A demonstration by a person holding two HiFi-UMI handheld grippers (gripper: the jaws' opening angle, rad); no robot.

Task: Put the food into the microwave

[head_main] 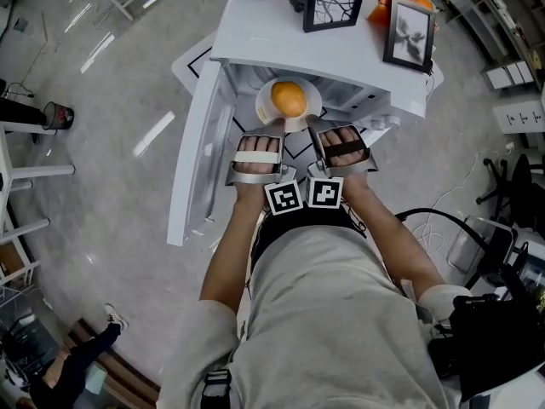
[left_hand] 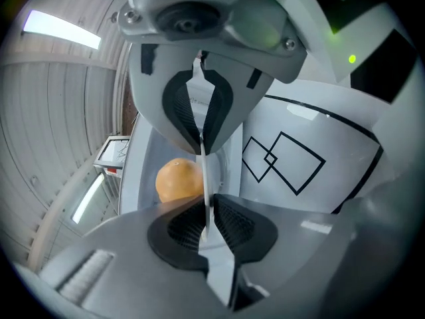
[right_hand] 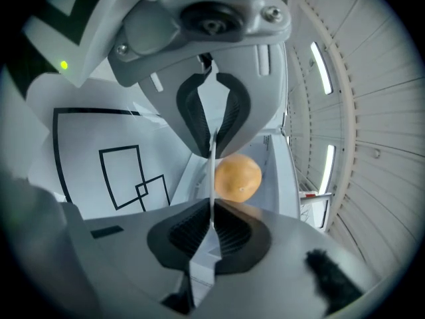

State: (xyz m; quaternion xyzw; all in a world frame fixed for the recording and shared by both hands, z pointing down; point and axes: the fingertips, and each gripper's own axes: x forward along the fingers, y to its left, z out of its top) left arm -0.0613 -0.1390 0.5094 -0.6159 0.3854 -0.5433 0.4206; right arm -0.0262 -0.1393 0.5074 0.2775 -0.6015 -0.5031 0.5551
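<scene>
I gripped the white plate [head_main: 262,106] by its near rim, left gripper [head_main: 269,135] and right gripper [head_main: 315,130] each clamped thin on its edge. Its orange [head_main: 289,99] sat at the open microwave [head_main: 332,54] mouth. The carrying-in seemed underway; next, slide it level inside.

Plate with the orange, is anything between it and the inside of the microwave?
Nothing visible. The microwave has its door open at the left, and the plate with the orange, held at its near rim by the left gripper and right gripper, is at its mouth.
</scene>
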